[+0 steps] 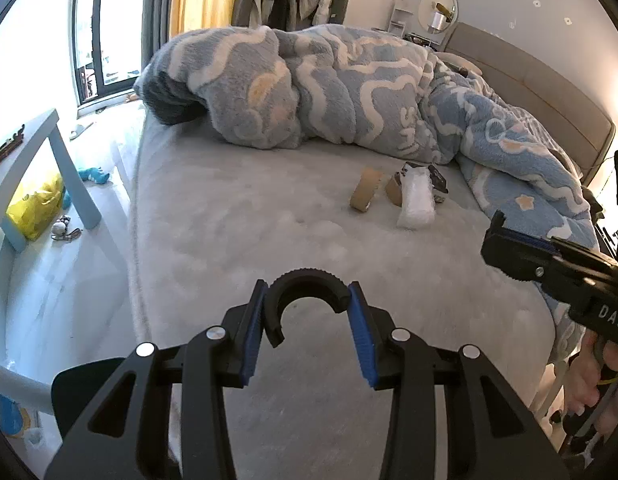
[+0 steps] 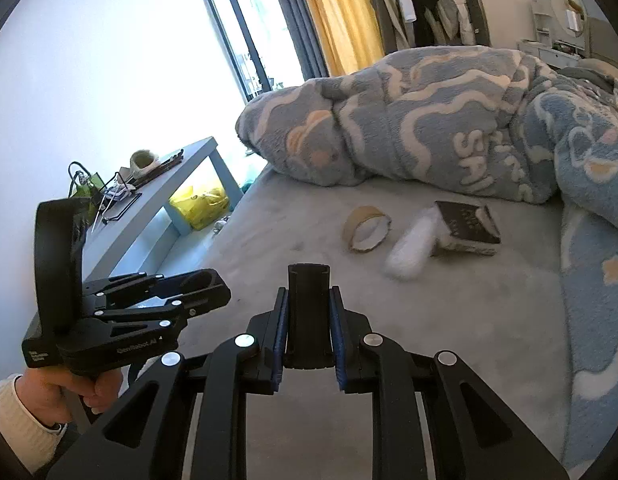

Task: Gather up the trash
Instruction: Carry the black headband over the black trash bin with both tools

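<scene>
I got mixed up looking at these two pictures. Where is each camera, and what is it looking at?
Left wrist: on the left gripper, fingers clamping a black C-shaped piece, facing the bed; the right gripper pokes in at right.
Right wrist: on the right gripper, clamping a black tube, facing the bed; the left gripper and hand show at left.
Shared: tape roll, white bundle, blanket.

Black left gripper [image 1: 309,312], blue-padded fingers [image 1: 253,332], silver screws (cream knit sleeve [image 2: 13,412]).
</scene>
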Demonstrator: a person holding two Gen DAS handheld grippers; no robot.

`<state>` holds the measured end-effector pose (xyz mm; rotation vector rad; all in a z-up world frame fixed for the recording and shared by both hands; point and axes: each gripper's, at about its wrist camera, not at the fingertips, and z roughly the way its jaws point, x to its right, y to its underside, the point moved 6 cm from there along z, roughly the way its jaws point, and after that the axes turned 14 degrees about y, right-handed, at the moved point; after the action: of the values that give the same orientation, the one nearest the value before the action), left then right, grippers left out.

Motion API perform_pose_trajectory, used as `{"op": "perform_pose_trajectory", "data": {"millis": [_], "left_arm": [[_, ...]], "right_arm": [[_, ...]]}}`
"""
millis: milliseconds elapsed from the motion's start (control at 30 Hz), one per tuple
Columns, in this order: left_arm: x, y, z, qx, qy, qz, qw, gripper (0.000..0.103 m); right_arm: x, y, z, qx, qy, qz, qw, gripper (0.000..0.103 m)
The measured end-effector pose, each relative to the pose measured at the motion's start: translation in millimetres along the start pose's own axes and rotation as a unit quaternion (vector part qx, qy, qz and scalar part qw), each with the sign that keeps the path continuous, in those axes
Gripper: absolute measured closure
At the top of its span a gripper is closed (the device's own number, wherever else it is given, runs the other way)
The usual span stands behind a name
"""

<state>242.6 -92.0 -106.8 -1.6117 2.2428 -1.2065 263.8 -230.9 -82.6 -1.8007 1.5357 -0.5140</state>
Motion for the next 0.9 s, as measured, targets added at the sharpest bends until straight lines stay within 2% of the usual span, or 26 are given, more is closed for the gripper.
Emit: {"op": "perform_pose_trajectory", "data": {"millis": [533, 900], "left_arm": [[-42.7, 25.8, -54.1, 0.005, -0.020, -0.015, 0.9997, 0.060], [-99.4, 43.6, -89.7, 0.005, -0.048, -0.040, 0.9981, 0.060]], "right_arm": [[-65.2, 15.2, 3.6, -0.007, -0.020, -0.010, 1.000, 0.083], [-137.8, 10.0, 23.9, -0.016, -0.050, -0.046, 0.998, 0.083]]}}
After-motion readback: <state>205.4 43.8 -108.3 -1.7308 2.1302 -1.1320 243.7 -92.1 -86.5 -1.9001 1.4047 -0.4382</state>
